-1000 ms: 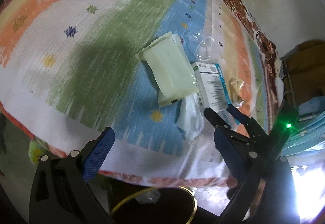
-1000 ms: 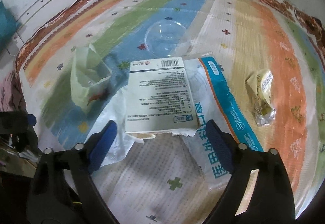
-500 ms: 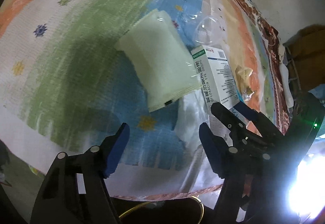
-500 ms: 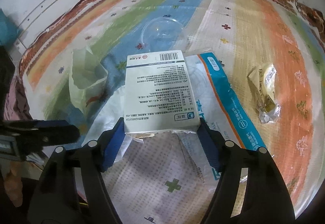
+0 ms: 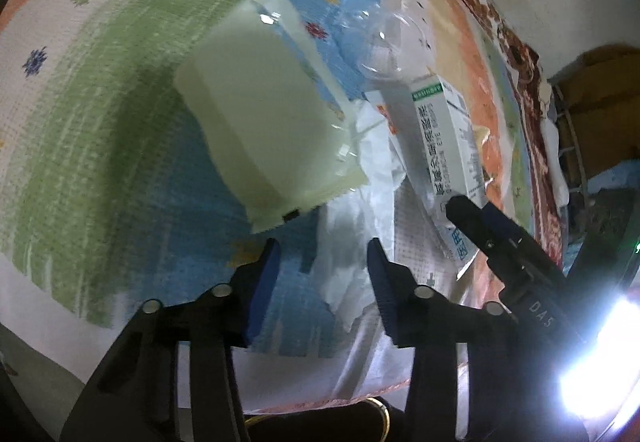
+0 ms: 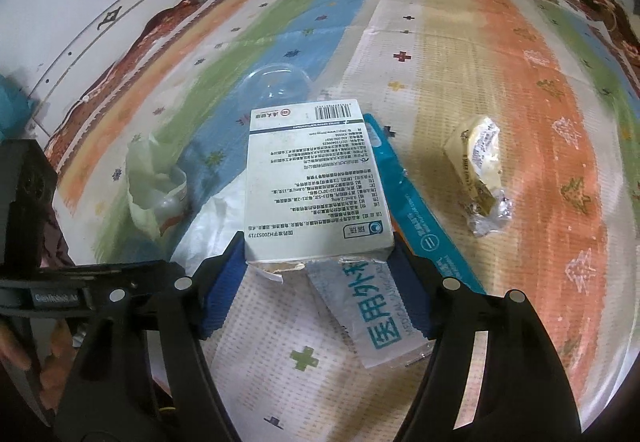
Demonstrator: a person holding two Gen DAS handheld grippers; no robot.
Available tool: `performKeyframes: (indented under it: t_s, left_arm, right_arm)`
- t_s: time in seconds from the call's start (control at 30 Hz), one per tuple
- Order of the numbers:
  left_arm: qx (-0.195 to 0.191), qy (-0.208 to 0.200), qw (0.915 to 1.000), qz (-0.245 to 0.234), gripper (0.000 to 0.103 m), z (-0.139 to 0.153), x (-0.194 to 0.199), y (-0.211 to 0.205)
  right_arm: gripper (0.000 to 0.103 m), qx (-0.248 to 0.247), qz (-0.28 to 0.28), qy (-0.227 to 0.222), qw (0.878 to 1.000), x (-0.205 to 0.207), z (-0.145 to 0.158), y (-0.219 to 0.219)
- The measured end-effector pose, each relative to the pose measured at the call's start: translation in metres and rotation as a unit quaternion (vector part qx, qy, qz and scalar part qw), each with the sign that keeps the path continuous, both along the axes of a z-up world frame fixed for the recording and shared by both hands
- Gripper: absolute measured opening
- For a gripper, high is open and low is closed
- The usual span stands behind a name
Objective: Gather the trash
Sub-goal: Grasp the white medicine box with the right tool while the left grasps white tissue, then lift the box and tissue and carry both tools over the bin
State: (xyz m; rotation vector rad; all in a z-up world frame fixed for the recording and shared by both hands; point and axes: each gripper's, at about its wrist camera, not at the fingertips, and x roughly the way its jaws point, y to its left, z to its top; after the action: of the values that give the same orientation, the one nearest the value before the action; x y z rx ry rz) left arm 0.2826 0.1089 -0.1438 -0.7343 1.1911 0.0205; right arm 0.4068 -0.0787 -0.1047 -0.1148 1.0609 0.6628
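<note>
Gripping white box (image 6: 316, 181) at near end, right gripper (image 6: 318, 274) pads pressing both sides, ready for lifting. Left gripper (image 5: 322, 274) half open, jaws just closing, empty, near pale green bag (image 5: 264, 129) on striped bedcover (image 6: 500, 41).

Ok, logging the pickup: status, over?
Right gripper jaws just closed on white box. Left gripper jaws closing, nothing gripped, white bag below. Blue packet underneath box.

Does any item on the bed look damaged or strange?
Yes. The white medicine box has a torn, ragged near edge, between the right gripper pads. A crumpled yellow wrapper lies apart on the orange stripe.
</note>
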Motion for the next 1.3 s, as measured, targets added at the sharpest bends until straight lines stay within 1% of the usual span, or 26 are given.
performKeyframes:
  t_s: [0.03, 0.07, 0.1, 0.13, 0.23, 0.33, 0.4, 0.47, 0.53, 0.73, 0.9, 1.13, 1.3]
  left_arm:
    - [0.005, 0.000, 1.0000, -0.007, 0.032, 0.000, 0.002, -0.003]
    - [0.007, 0.001, 0.9999, -0.015, 0.022, 0.000, 0.003, -0.007]
    - [0.008, 0.003, 0.9998, -0.020, 0.017, 0.000, 0.004, -0.008]
    - [0.009, 0.006, 0.9997, -0.023, 0.009, 0.001, 0.004, -0.010]
    - [0.009, 0.003, 0.9995, -0.029, 0.006, 0.008, 0.003, -0.012]
    - [0.001, -0.003, 0.9997, -0.025, 0.005, 0.021, 0.001, -0.008]
    - [0.008, -0.005, 0.9997, -0.020, 0.005, 0.029, 0.000, -0.007]
    - [0.000, -0.010, 0.9998, -0.018, 0.005, 0.037, -0.001, -0.007]
    - [0.001, -0.012, 0.9997, -0.021, 0.004, 0.042, -0.002, -0.009]
    - [0.026, -0.019, 0.9988, -0.037, 0.004, 0.056, -0.007, -0.016]
    - [0.054, -0.040, 0.9963, -0.054, 0.004, 0.076, -0.014, -0.021]
    - [0.067, -0.065, 0.9935, -0.066, 0.004, 0.098, -0.028, -0.028]
    - [0.081, -0.089, 0.9899, -0.076, 0.004, 0.115, -0.042, -0.035]
  right_arm:
    - [0.066, -0.002, -0.001, 0.000, 1.000, 0.000, 0.000, 0.000]
    - [0.066, -0.006, -0.002, -0.001, 1.000, 0.000, 0.001, 0.000]
    - [0.066, -0.009, -0.003, 0.000, 1.000, 0.000, 0.001, 0.000]
    - [0.066, -0.010, -0.004, 0.001, 1.000, -0.001, 0.002, 0.000]
    - [0.066, -0.003, -0.009, 0.005, 1.000, -0.005, 0.005, -0.003]
    - [0.066, 0.015, -0.020, 0.012, 1.000, -0.009, 0.012, -0.010]
    - [0.066, 0.012, -0.025, 0.014, 1.000, -0.013, 0.016, -0.013]
    - [0.066, 0.007, -0.024, 0.010, 1.000, -0.018, 0.020, -0.016]
    - [0.066, 0.002, -0.024, 0.008, 1.000, -0.023, 0.023, -0.018]
    - [0.066, 0.001, -0.028, 0.000, 1.000, -0.038, 0.040, -0.025]
    - [0.066, 0.008, -0.033, -0.002, 0.999, -0.053, 0.055, -0.034]
    - [0.066, 0.020, -0.040, 0.001, 0.999, -0.075, 0.071, -0.048]
    - [0.066, 0.031, -0.044, -0.003, 0.999, -0.096, 0.084, -0.057]
